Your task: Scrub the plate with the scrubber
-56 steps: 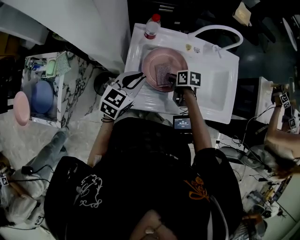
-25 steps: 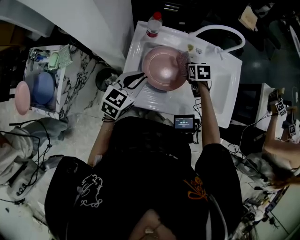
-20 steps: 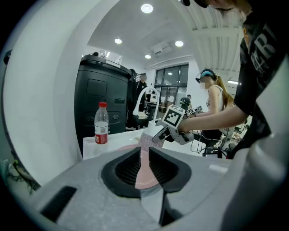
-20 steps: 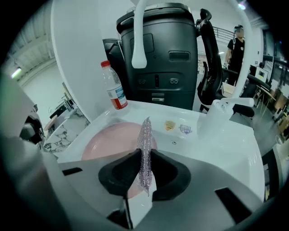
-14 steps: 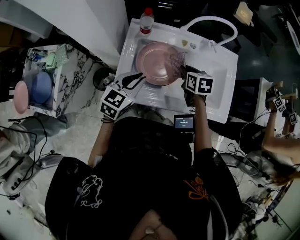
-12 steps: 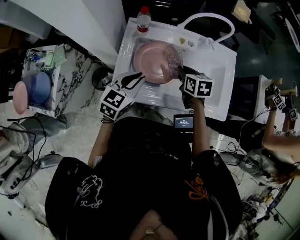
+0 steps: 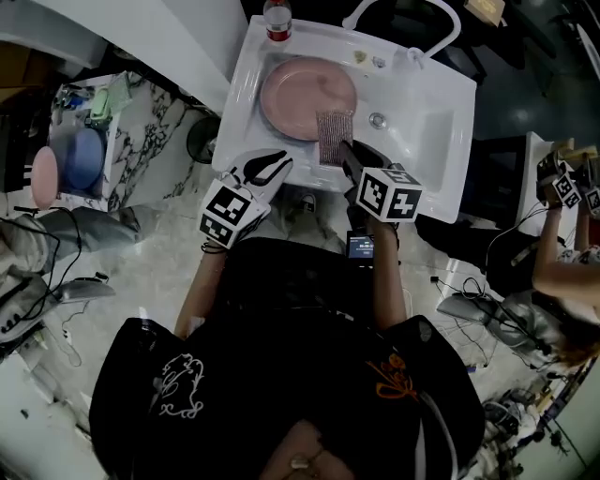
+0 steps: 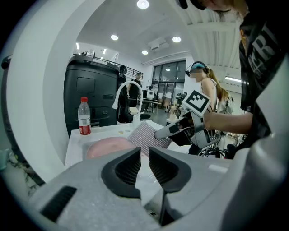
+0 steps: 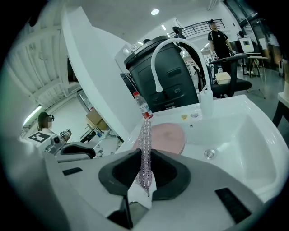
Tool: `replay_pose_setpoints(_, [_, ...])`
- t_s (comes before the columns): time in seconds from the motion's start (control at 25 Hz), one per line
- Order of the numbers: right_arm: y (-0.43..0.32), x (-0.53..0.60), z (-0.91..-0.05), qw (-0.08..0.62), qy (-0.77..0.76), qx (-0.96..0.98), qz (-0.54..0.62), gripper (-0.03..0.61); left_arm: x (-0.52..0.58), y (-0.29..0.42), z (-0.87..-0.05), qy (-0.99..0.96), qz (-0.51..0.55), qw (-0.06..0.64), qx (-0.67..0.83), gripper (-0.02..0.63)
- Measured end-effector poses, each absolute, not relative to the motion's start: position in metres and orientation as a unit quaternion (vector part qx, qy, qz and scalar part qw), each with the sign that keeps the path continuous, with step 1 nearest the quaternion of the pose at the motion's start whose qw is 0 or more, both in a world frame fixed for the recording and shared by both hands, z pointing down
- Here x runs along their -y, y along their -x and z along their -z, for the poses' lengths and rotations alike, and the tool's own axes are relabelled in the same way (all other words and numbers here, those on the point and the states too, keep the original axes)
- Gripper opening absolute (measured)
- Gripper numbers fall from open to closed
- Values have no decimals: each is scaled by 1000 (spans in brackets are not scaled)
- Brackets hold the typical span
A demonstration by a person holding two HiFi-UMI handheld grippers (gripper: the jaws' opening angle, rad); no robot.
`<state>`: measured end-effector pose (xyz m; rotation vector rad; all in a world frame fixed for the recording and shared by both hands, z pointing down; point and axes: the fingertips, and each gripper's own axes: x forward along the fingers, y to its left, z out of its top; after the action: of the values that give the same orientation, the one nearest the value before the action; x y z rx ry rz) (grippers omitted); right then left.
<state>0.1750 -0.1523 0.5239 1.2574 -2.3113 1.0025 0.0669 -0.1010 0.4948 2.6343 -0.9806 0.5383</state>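
Note:
A round pink plate (image 7: 307,97) lies flat in the left part of the white sink (image 7: 441,103). My right gripper (image 7: 345,155) is shut on a silvery mesh scrubber (image 7: 333,138), which hangs over the plate's near right rim. In the right gripper view the scrubber (image 9: 145,153) stands edge-on between the jaws, with the plate (image 9: 167,135) beyond it. My left gripper (image 7: 267,169) hovers over the sink's near left edge, short of the plate. Its jaws (image 8: 144,164) are shut with nothing between them, and the plate (image 8: 110,146) and the scrubber (image 8: 146,135) lie ahead.
A red-capped water bottle (image 7: 277,19) stands at the sink's far left corner, and a white arched faucet (image 7: 403,14) rises behind. The drain (image 7: 377,120) sits right of the plate. A rack with a blue bowl (image 7: 82,159) stands far left. Another person's grippers (image 7: 562,187) show at far right.
My right gripper has carried the scrubber from the plate's middle to its right side, then back towards its near rim. The left gripper has kept its place near the sink's front edge.

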Motion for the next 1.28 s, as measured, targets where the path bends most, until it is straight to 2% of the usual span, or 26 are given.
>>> replay_pose_setpoints(0.56, [-143,100,-529,156,-434,809,-365,74,65,-46,-491,-915,-184,132,335,66])
replay_pose_setpoints(1.28, [-38,-8,-505,119,-505,778,-354,72,-34,68,-476,-943,-153,106,278,66])
